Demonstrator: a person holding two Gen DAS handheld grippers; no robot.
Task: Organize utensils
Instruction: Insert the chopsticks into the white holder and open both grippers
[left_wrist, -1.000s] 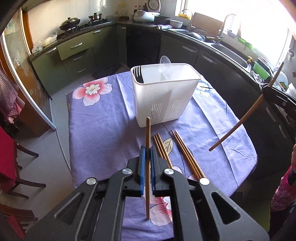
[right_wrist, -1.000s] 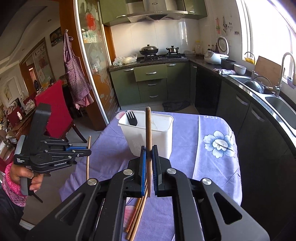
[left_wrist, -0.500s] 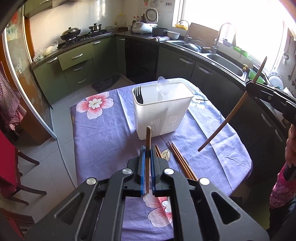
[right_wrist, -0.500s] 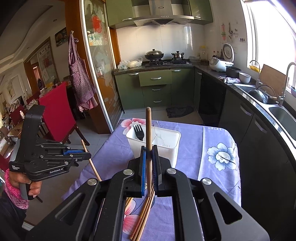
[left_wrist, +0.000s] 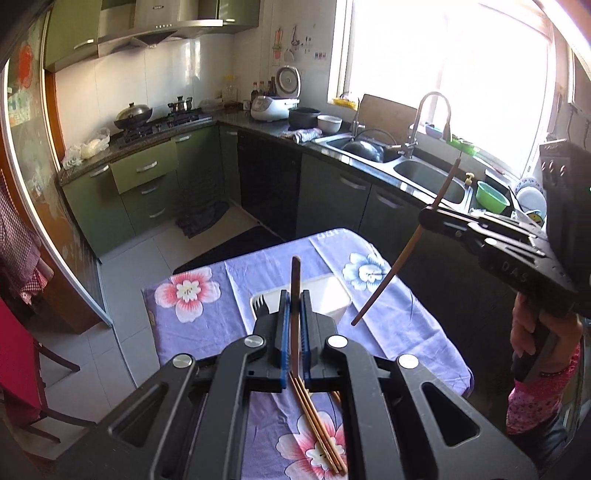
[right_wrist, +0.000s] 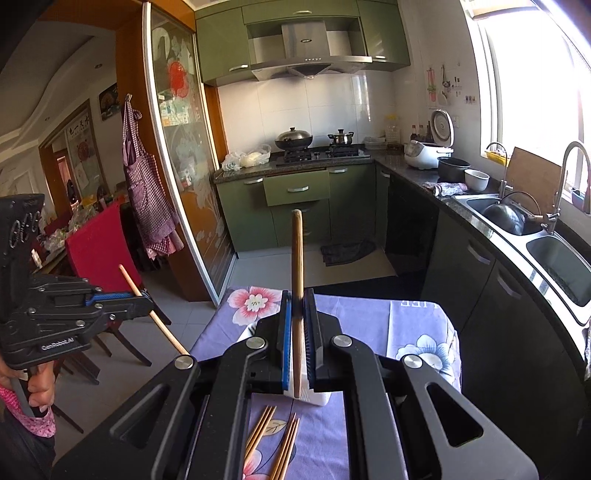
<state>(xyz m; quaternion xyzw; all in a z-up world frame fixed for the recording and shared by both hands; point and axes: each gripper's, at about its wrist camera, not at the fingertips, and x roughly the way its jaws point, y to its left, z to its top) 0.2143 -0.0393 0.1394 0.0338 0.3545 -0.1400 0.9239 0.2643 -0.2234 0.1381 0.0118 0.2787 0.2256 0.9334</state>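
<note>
My left gripper (left_wrist: 293, 295) is shut on a brown chopstick (left_wrist: 295, 280) that stands upright between its blue pads, high above the table. My right gripper (right_wrist: 298, 295) is shut on another chopstick (right_wrist: 297, 254), also upright. In the left wrist view the right gripper (left_wrist: 428, 218) holds its chopstick (left_wrist: 402, 254) slanting down toward the white utensil holder (left_wrist: 332, 295), which holds a black fork (left_wrist: 261, 304). In the right wrist view the left gripper (right_wrist: 146, 302) holds its chopstick (right_wrist: 155, 317) at the left. Several loose chopsticks (right_wrist: 280, 439) lie on the purple floral tablecloth (left_wrist: 207, 325).
The table's far edge drops to a tiled floor and green kitchen cabinets (left_wrist: 147, 184). A sink (right_wrist: 554, 251) and counter run along the right. A red chair (right_wrist: 99, 243) stands left of the table. The holder's base (right_wrist: 314, 397) shows below my right jaws.
Both grippers rose and tilted up with their chopsticks. The utensil holder now sits lower and smaller in both views, largely hidden behind the jaws.
</note>
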